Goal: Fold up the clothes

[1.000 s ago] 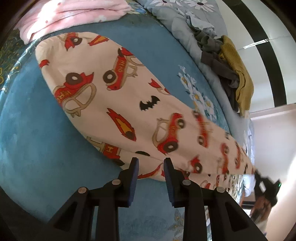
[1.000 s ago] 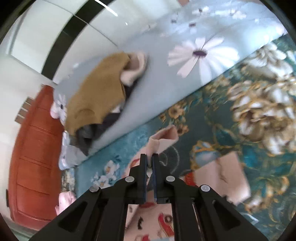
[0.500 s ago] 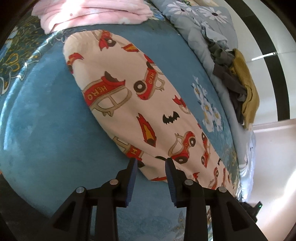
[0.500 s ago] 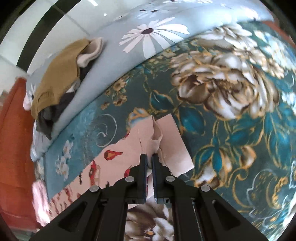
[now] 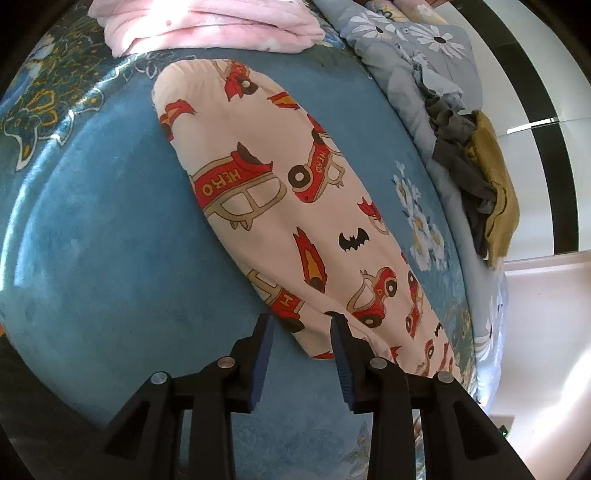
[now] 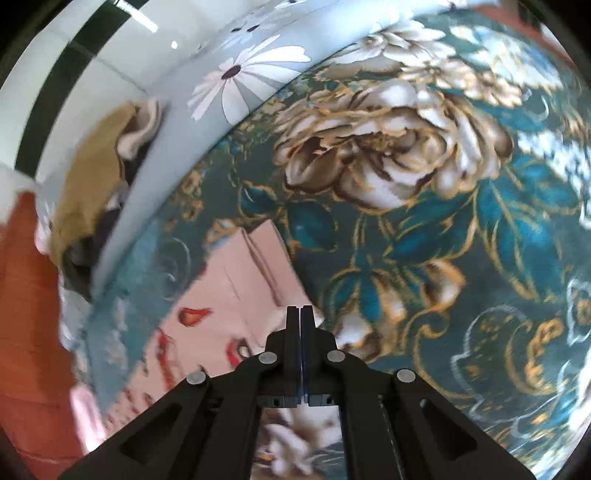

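Floral bedspread (image 6: pixel 461 229), blurred printed garment (image 5: pixel 280 206) hem hidden behind right tool (image 6: pixel 300 314)

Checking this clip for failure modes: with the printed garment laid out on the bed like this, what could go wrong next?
1. The right hand-held gripper is shut on only a thin edge of the car-print garment; the cloth could slip out mid-fold.
2. The left hand-held gripper stands open over the garment's near edge; closing there might pinch the blue bedspread too.
3. The pink folded pile lies close to the garment's far end; a fold might disturb it.
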{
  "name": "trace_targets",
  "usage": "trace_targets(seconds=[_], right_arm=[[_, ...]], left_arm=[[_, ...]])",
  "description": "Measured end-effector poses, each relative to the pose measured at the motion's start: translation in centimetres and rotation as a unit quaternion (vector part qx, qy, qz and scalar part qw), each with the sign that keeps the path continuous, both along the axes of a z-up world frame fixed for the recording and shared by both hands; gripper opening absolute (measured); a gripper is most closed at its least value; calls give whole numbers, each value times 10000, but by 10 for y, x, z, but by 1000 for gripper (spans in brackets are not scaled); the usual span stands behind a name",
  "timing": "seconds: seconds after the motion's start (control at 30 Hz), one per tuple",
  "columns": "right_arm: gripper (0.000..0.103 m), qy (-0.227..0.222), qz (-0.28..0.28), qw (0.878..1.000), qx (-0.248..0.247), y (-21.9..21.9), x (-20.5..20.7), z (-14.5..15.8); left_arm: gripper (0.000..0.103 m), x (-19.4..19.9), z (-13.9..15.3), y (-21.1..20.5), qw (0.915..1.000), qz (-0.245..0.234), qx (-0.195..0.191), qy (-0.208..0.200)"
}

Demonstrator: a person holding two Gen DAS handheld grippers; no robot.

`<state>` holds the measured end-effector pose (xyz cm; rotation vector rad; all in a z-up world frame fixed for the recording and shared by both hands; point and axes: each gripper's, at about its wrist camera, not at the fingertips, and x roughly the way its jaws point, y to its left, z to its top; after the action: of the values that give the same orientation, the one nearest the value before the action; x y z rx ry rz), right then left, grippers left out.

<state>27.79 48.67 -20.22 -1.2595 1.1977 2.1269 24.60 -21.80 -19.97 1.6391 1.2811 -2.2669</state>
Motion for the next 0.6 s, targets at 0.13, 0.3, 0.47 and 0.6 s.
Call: trace_targets(seconds=[0.13,0.3,0.47,0.6], right_arm=[[22,216,-8,9991,-378,-8,-7,-7],[26,143,-51,9986,-509,-12,-16,-20],[26,295,-208,9974,-626,-10,-27,-23],[29,271,-100,9983,-511,-18,-34,-17]], left_arm=[[37,0,4,0,10000,37,-24,81],[42,-14,9,-2,9997,161,107,159],[47,-54,13,-9,9993,54,-120,353],[47,-66,-6,-26,9992,316,-223,72]])
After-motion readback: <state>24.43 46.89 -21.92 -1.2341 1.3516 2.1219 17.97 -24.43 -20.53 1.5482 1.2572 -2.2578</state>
